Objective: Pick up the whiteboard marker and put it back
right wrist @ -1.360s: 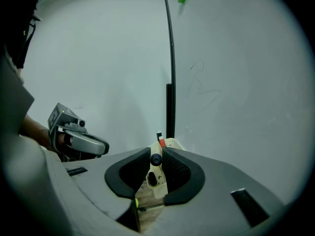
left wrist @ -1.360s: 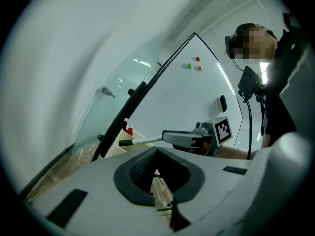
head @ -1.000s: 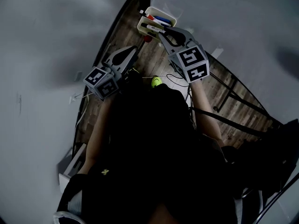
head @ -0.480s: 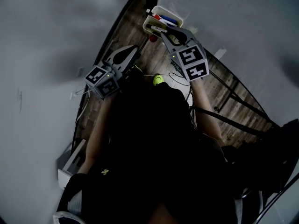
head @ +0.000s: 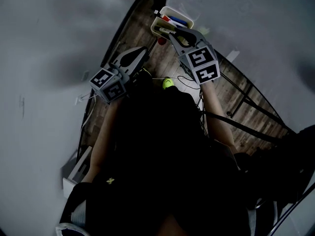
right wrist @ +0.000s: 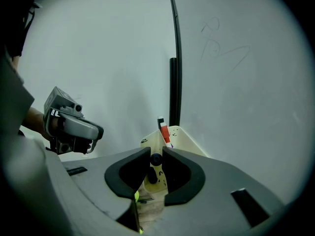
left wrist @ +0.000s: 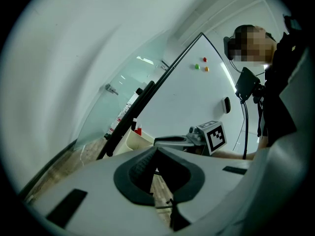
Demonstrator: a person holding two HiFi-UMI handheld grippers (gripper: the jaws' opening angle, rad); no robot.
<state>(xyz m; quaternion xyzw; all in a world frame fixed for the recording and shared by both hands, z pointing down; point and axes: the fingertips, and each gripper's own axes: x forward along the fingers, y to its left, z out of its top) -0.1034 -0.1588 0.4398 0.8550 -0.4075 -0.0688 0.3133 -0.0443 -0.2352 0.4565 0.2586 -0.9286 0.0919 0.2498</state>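
Note:
My right gripper (head: 173, 34) is shut on a black-capped whiteboard marker (right wrist: 155, 160), which shows end-on between the pads in the right gripper view. The marker (head: 165, 30) hangs at the near rim of a cream pen tray (head: 183, 16) fixed at the foot of the whiteboard. A red marker (right wrist: 165, 133) and a blue marker (head: 178, 21) stand in the tray (right wrist: 183, 140). My left gripper (head: 141, 52) hangs to the left, apart from the tray. Its tips (left wrist: 156, 150) meet with nothing between them.
The whiteboard (left wrist: 197, 97) carries small coloured magnets (left wrist: 204, 59) and a dark eraser (left wrist: 226, 104). A black frame post (right wrist: 173, 90) rises behind the tray. Wooden floor (head: 231, 95) lies below, with cables and a yellow-green object (head: 167, 83).
The right gripper with the marker has edged slightly closer to the tray. The left gripper has kept still.

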